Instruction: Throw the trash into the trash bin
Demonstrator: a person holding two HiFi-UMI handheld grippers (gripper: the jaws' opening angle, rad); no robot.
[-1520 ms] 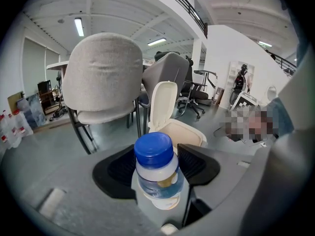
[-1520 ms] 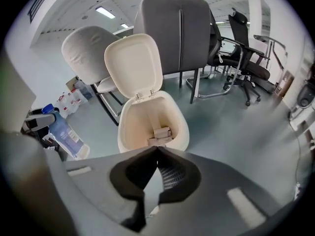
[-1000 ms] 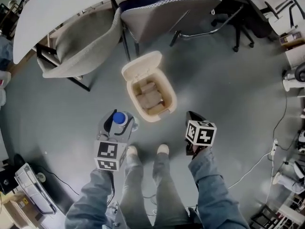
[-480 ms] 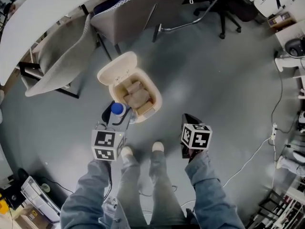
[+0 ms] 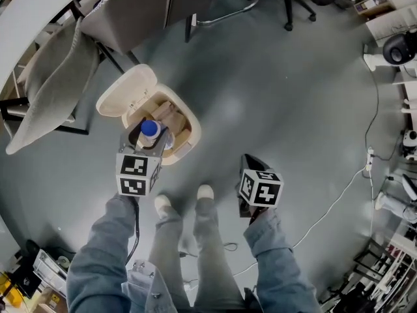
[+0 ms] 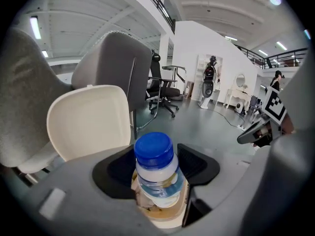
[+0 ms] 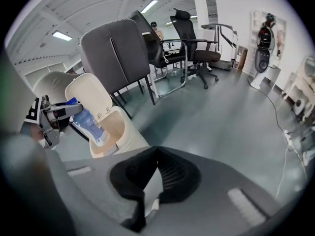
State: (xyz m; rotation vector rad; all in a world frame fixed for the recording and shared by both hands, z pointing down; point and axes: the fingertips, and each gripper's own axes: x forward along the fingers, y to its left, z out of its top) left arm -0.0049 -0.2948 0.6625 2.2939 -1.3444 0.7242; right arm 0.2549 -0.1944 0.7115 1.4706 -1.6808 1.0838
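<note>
The grey floor [image 5: 273, 109] is smooth and shines a little. At far left stands a light grey padded chair [image 5: 45, 90], partly under a white counter [image 5: 36, 8]. Just right of it is a darker grey chair [image 5: 133, 15] on thin black legs. Farther right, at the far edge, a black office chair [image 5: 287, 2] shows its star base. A thin white cable [image 5: 333, 201] runs across the floor at the right, and a black cable [image 5: 228, 246] lies near. White equipment [image 5: 397, 47] stands at far right. Long ceiling lights [image 6: 34, 26] glow above.
</note>
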